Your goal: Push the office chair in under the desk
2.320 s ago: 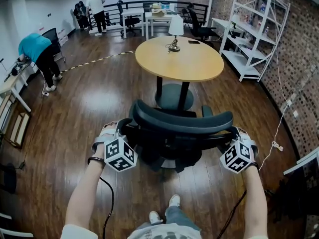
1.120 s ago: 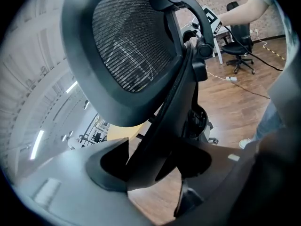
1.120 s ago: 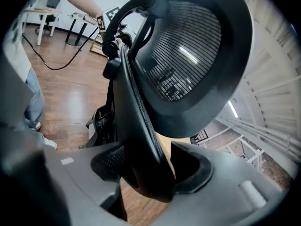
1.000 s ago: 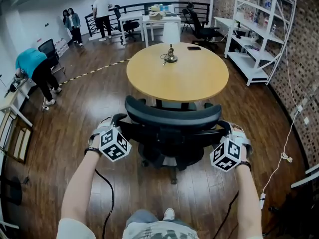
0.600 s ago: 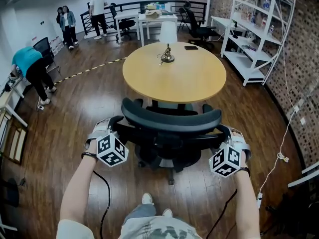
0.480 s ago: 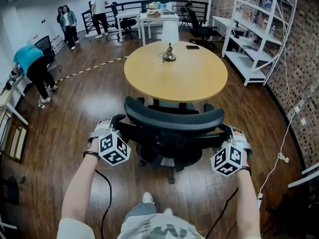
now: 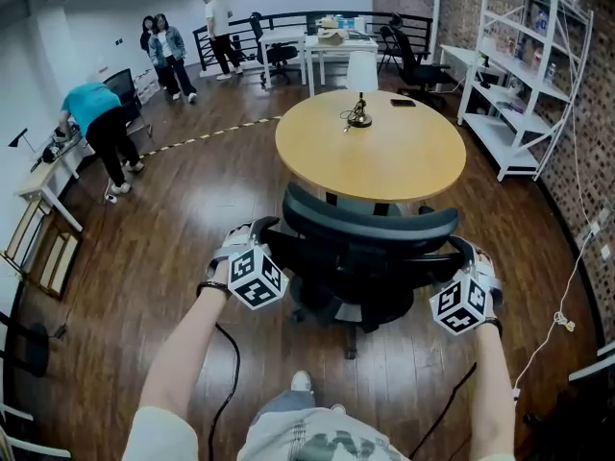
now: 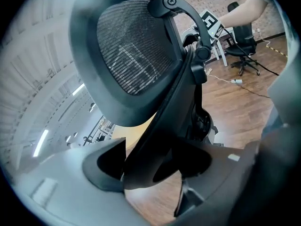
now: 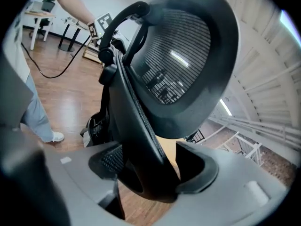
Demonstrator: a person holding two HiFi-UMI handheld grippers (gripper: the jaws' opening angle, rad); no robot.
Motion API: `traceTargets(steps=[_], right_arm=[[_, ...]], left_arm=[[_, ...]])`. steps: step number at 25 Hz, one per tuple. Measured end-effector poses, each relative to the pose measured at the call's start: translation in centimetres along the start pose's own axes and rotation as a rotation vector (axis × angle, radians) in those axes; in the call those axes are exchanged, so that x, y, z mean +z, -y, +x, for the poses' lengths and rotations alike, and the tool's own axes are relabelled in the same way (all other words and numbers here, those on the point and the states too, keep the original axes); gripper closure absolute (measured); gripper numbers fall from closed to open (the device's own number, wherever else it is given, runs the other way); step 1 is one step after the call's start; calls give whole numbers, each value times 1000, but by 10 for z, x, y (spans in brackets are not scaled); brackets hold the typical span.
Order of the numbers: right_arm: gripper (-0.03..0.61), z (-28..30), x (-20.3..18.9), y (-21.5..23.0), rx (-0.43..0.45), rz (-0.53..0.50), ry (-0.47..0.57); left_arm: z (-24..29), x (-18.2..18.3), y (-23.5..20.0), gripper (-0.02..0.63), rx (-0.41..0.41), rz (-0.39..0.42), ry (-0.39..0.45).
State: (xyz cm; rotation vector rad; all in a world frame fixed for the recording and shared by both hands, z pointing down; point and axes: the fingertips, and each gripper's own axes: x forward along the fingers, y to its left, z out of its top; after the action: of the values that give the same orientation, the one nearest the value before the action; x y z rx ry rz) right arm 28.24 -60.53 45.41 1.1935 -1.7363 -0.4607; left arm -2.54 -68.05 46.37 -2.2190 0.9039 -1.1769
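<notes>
A black office chair (image 7: pixel 370 257) stands against the round wooden desk (image 7: pixel 370 147), its seat reaching under the near edge. My left gripper (image 7: pixel 272 233) is at the left side of the mesh backrest and my right gripper (image 7: pixel 461 254) at the right side. In the left gripper view the backrest's frame (image 8: pixel 164 102) fills the gap of the left gripper (image 8: pixel 155 166), whose jaws are shut on it. In the right gripper view the frame (image 9: pixel 136 112) sits between the jaws of the right gripper (image 9: pixel 150 171), which have just been opening.
A lamp (image 7: pixel 361 75) and a small dark thing stand on the desk. White shelving (image 7: pixel 524 75) lines the brick wall at right, with a cable (image 7: pixel 567 301) on the floor. A person in teal (image 7: pixel 96 113) bends over a side table (image 7: pixel 43 181); others (image 7: pixel 163 41) stand far back.
Since the earliest frame the chair has rolled forward to the round desk, with both grippers staying at the backrest's sides. Over the last second it has barely moved.
</notes>
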Motion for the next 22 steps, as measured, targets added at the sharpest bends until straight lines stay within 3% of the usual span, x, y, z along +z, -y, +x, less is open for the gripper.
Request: traceTargets(steps=[6,12,16,22], right_arm=[[276,-17,4,0,-37,41,54],[276,-39,14,-5,-71,134,125],[276,-58,32,-11,-77,220,179],[303,-97,73,-36,-70,402,289]], left_arm=[[-23,7,0,307,68,-77,32],[-48,14,21,307,85,-136,54],[-70,21,32,313,96,-229,108],[-112,39,50,384,129,-403,241]])
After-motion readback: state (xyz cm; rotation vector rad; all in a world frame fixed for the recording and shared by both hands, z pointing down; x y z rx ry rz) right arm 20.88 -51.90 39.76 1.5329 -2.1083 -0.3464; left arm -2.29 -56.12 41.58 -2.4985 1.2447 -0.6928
